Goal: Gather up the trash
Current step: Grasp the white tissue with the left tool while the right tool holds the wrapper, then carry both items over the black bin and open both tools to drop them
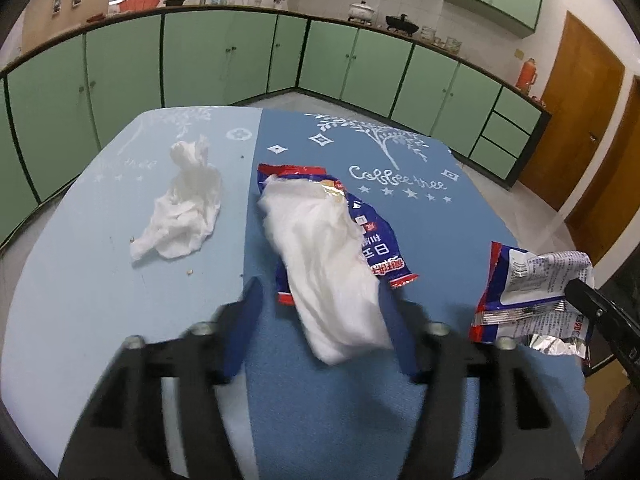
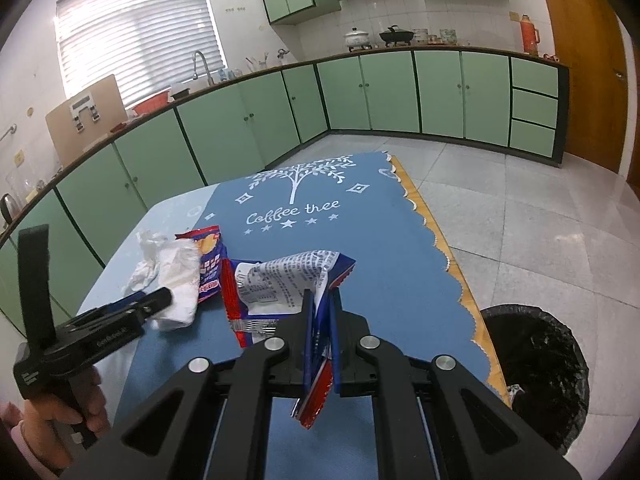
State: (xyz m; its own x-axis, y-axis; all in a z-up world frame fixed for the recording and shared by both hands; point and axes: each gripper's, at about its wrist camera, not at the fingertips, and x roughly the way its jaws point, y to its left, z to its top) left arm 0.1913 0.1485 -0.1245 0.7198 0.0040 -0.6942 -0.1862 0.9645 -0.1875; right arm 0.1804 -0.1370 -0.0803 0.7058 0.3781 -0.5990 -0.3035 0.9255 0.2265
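Note:
A white tissue wad [image 1: 332, 272] lies over a red and blue snack wrapper [image 1: 376, 236] on the blue table cloth [image 1: 420, 216]. My left gripper [image 1: 320, 286] stands open around the wad's near end, its pads not pressing on it. From the right wrist view this gripper [image 2: 162, 300] sits at the tissue wad [image 2: 178, 280]. A second crumpled tissue [image 1: 180, 208] lies further left. My right gripper [image 2: 320, 296] is shut on a printed snack wrapper [image 2: 280, 276], held just above the cloth. This held wrapper [image 1: 532, 292] also shows at the right edge of the left wrist view.
A bin lined with a black bag [image 2: 536, 364] stands on the tiled floor beside the table's right edge. Green cabinets [image 2: 392, 92] run along the far walls. A person's hand [image 2: 60, 408] holds the left gripper's handle.

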